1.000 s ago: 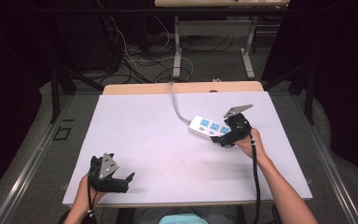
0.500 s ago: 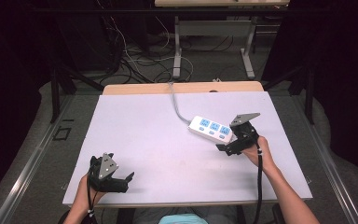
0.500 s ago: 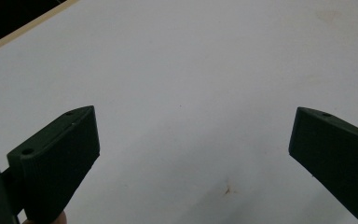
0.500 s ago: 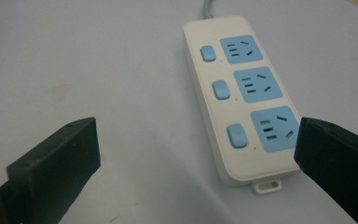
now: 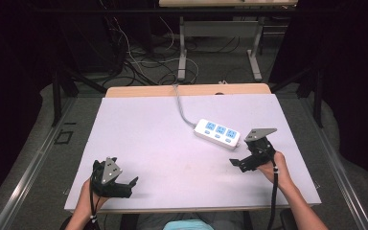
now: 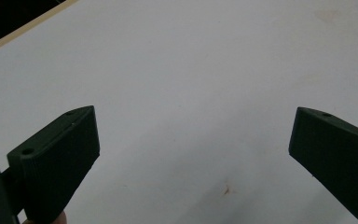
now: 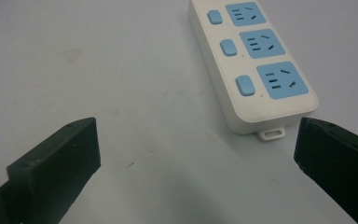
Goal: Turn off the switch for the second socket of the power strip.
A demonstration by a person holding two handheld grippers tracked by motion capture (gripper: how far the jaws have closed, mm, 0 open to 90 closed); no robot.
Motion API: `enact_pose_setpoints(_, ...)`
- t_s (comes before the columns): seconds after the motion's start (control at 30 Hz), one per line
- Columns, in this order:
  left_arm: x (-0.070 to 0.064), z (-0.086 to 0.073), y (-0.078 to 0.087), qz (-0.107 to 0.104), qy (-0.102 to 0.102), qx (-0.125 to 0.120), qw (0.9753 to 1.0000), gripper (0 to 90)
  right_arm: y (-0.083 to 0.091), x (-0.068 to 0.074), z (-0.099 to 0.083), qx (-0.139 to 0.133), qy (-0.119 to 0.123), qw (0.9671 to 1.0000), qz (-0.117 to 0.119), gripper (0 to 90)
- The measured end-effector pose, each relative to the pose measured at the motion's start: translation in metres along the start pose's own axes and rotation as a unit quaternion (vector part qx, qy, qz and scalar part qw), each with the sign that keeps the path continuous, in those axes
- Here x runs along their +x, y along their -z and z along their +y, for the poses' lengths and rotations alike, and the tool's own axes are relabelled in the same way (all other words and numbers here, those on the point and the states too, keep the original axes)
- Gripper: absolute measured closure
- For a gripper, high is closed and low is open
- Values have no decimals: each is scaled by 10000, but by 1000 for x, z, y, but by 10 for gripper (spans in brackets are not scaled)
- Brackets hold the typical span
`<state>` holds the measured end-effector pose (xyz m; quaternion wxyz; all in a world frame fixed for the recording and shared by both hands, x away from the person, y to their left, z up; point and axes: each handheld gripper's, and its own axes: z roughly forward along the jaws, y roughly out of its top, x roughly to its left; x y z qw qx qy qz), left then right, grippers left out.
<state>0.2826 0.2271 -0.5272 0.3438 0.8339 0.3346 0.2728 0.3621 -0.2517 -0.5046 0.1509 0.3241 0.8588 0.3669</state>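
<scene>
Left tool (image 5: 124,184) and right tool (image 5: 242,160) both low, jaws wide apart, each hand-held

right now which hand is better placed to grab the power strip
Right. The right gripper sits just beside the power strip, jaws open toward its end. The left gripper is at the table's near left corner, facing bare surface.

Glossy white plastic power strip (image 7: 256,65), matt table (image 5: 172,143).
</scene>
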Motion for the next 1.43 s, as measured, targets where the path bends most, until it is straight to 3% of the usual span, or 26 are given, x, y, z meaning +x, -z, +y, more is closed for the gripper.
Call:
enact_pose_setpoints(0.4,0,0,0,-15,-8,10,10000,17,10,7,-17,131,53,9999,-21,0)
enact_pose_setpoints(0.97,-1,0,-1,-8,-7,2,10000,17,21,23,-44,62,-108,9999,-102,0)
enact_pose_setpoints(1.37,0,1,-1,5,-60,66,10000,17,21,24,-47,94,-54,9998,-138,0)
enact_pose_setpoints(1.43,0,1,-2,-45,17,68,10000,17,21,23,-47,84,-61,9998,-154,0)
